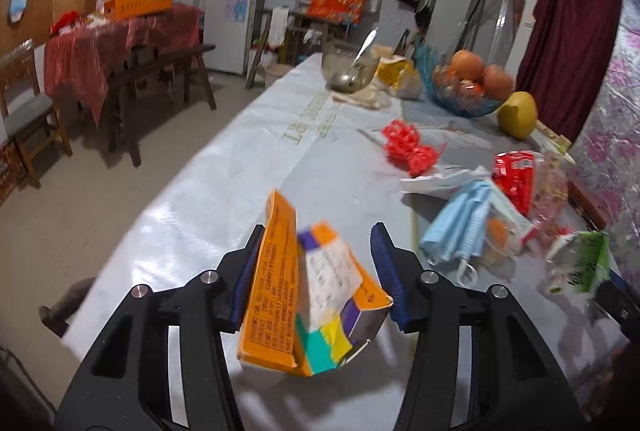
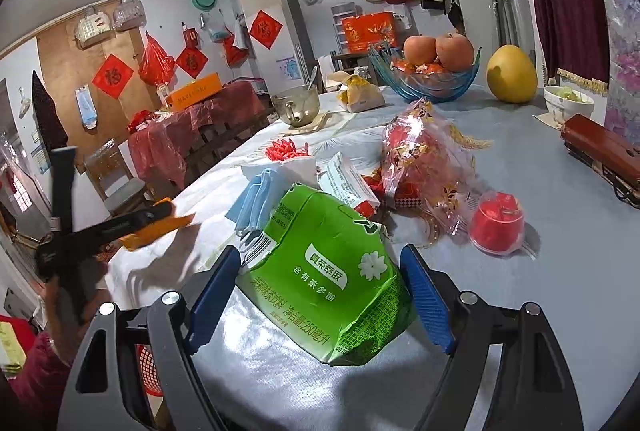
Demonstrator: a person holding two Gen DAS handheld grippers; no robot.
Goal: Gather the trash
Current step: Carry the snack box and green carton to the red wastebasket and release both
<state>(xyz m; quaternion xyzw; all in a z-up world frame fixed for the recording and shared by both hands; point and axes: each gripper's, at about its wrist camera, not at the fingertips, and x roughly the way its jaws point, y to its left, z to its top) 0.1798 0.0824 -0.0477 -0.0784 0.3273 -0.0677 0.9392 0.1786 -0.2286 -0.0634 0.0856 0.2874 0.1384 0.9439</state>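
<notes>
My left gripper (image 1: 316, 271) is shut on a crushed orange and purple medicine box (image 1: 308, 295), held above the table's near edge; the box also shows in the right wrist view (image 2: 156, 227). My right gripper (image 2: 320, 295) is shut on a crumpled green tea carton (image 2: 324, 279), which also shows at the far right of the left wrist view (image 1: 580, 263). More trash lies on the table: blue face masks (image 1: 464, 227), a red wrapper (image 1: 514, 177), red shredded plastic (image 1: 408, 147), a clear patterned bag (image 2: 428, 159) and a red jelly cup (image 2: 498, 223).
The table (image 1: 224, 191) carries a glass bowl with a spoon (image 1: 348, 69), a blue fruit bowl with apples (image 2: 424, 75), a pomelo (image 2: 512, 75), a small white bowl (image 2: 568, 103) and a brown case (image 2: 600, 151). A red basket (image 2: 150, 367) sits below the table edge.
</notes>
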